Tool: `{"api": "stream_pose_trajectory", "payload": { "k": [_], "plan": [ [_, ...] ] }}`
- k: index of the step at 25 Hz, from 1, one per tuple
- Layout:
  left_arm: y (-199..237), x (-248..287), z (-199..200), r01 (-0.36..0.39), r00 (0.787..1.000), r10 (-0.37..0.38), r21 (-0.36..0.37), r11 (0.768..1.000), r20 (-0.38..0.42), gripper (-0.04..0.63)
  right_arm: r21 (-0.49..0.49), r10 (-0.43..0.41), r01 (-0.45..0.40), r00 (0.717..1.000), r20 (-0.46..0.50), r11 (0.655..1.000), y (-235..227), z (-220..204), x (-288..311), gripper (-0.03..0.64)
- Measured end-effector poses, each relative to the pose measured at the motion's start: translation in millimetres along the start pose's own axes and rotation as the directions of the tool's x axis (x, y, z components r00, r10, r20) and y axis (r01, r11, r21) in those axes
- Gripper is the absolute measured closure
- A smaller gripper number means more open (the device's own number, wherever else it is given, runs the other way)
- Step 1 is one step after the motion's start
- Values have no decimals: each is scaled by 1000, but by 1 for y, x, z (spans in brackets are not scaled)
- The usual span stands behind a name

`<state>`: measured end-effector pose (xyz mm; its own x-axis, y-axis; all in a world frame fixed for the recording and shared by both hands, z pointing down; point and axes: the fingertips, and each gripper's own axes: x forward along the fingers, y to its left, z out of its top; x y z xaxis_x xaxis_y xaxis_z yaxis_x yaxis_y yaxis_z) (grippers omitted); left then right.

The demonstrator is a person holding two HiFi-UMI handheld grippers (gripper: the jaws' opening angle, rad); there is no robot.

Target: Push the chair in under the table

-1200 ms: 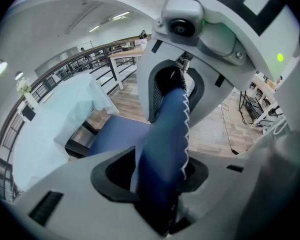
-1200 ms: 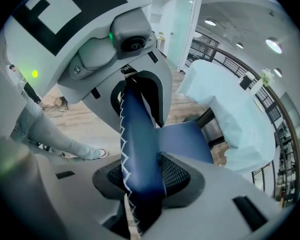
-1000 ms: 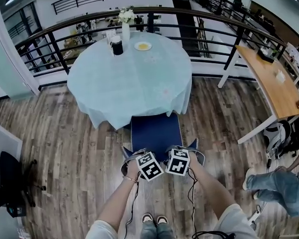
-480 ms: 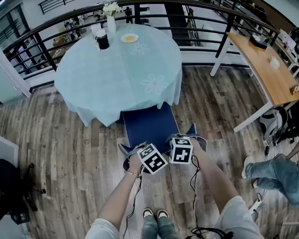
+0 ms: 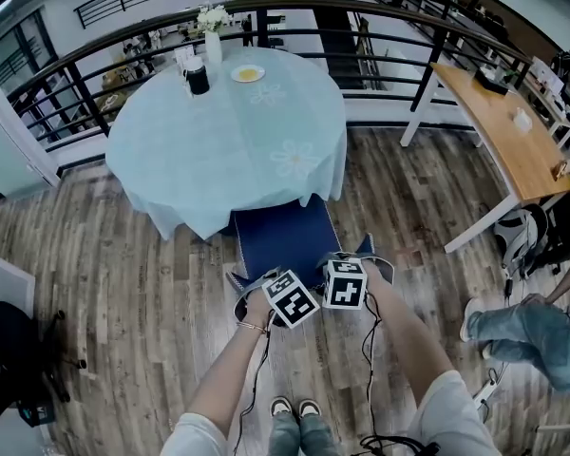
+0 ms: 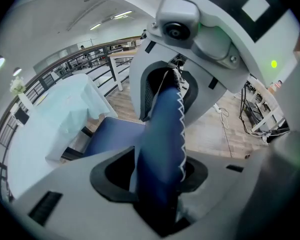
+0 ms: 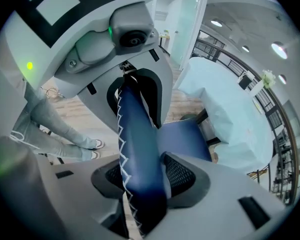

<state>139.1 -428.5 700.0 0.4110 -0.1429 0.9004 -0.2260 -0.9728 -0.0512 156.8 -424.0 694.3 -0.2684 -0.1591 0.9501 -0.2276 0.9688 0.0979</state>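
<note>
A blue chair (image 5: 283, 236) stands with the front of its seat under the cloth edge of the round table (image 5: 228, 160). My left gripper (image 5: 250, 300) is shut on the left end of the chair's backrest (image 6: 165, 114), which fills the space between its pads. My right gripper (image 5: 372, 266) holds the right end of the backrest (image 7: 137, 169). Its jaws have just been opening a little, with the backrest still between them and touching both pads. The marker cubes hide the middle of the backrest in the head view.
On the table's far side stand a vase of flowers (image 5: 212, 36), a black cup (image 5: 198, 76) and a plate (image 5: 248, 73). A dark railing (image 5: 361, 12) curves behind. A wooden table (image 5: 503, 131) and a seated person's legs (image 5: 532, 345) are at the right, a black chair (image 5: 9, 359) at the left.
Early in the second both grippers and the chair's back edged a little toward the table. Nothing has shifted over the last half second.
</note>
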Motion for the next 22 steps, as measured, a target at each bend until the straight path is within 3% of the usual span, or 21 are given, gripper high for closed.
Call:
{"api": "stream_pose_trajectory", "payload": {
  "k": [6, 11, 15, 18, 22],
  "plan": [
    [-5, -5, 1, -48, 994, 43, 55, 997, 96, 393, -33, -77, 77, 997, 14, 996, 6, -2, 0, 420],
    [-3, -22, 4, -40, 984, 40, -5, 999, 174, 391, -30, -63, 63, 998, 4, 998, 6, 8, -15, 420],
    [-5, -53, 11, 7, 960, 27, -121, 993, 277, 391, -6, -77, 77, 996, 47, 997, 6, 19, -39, 420],
    [-6, -81, 8, 15, 941, 47, -180, 984, 336, 391, 65, -129, 122, 985, 119, 990, 2, 30, -61, 422],
    [-17, -110, -2, -7, 927, 84, -207, 978, 366, 394, 256, -229, 168, 945, 234, 952, 0, 46, -90, 425]
  ]
}}
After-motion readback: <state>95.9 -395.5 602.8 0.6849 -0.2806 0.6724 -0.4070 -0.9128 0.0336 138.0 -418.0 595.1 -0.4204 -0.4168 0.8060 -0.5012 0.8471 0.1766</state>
